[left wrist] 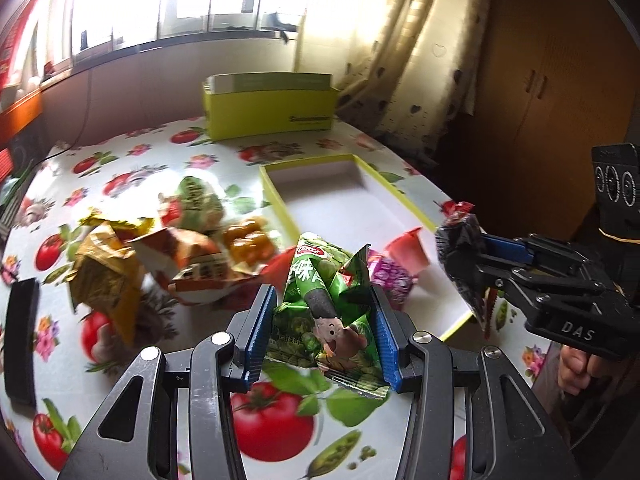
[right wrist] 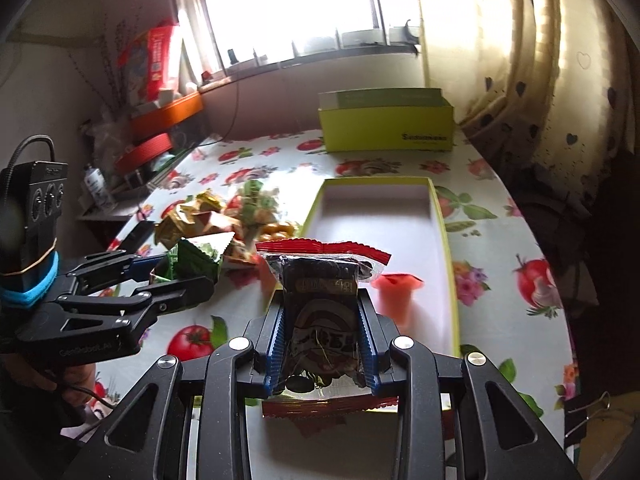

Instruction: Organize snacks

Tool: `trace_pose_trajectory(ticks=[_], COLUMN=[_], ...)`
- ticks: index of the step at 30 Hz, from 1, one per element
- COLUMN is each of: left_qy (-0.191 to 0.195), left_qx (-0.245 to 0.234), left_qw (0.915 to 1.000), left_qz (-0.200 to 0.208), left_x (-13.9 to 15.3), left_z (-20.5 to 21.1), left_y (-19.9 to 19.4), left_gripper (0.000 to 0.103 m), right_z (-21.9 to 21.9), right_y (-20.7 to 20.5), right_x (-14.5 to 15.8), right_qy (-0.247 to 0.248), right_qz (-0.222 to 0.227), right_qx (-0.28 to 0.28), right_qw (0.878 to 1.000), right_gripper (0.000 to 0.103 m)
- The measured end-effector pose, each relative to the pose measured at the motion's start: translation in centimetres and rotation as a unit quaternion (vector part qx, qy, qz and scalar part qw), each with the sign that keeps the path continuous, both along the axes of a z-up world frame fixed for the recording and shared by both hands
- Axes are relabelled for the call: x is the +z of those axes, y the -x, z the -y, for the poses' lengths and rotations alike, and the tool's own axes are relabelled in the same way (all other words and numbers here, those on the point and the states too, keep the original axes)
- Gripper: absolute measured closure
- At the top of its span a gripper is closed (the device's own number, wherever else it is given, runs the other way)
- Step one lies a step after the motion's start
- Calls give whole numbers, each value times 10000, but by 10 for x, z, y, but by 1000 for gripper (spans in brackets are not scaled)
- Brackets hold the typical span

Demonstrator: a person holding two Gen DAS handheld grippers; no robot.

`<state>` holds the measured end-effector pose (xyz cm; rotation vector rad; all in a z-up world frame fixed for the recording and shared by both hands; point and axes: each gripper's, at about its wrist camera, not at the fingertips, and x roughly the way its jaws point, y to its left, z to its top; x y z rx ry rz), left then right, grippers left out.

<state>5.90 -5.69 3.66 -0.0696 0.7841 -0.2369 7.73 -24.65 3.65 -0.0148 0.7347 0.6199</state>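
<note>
My left gripper is shut on a green snack packet and holds it above the tablecloth, beside the shallow yellow-rimmed tray. My right gripper is shut on a dark packet with red ends, held over the near end of the tray. That packet also shows in the left wrist view. A red jelly cup and a purple packet lie in the tray. A pile of loose snacks lies left of the tray.
A yellow-green open box stands at the table's far edge. A black flat object lies at the left edge. The fruit-print tablecloth covers the table. Curtains hang at the right; shelves with clutter are at the far left.
</note>
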Motion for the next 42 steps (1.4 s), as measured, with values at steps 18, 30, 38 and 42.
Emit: trace_pose_trajectory(ticks=[18, 30, 38, 42], left_qy=[483, 673, 619, 481], left_qx=[-1249, -1161, -946, -765], left_qw=[9883, 9844, 9871, 9907], left_qz=[-736, -1139, -1134, -1015], left_x=[-29, -50, -53, -50], left_z=[66, 64, 57, 51], left_y=[-20, -49, -70, -82], left_gripper=[56, 56, 56, 56], right_z=[20, 10, 5, 1], right_y=[-17, -36, -59, -74], right_x=[-30, -42, -47, -48], right_qy=[512, 664, 600, 552], right_qz=[-490, -667, -725, -722], right_qx=[-247, -150, -203, -220], right_qw=[9972, 9954, 9954, 9956], right_gripper=[73, 73, 73, 73])
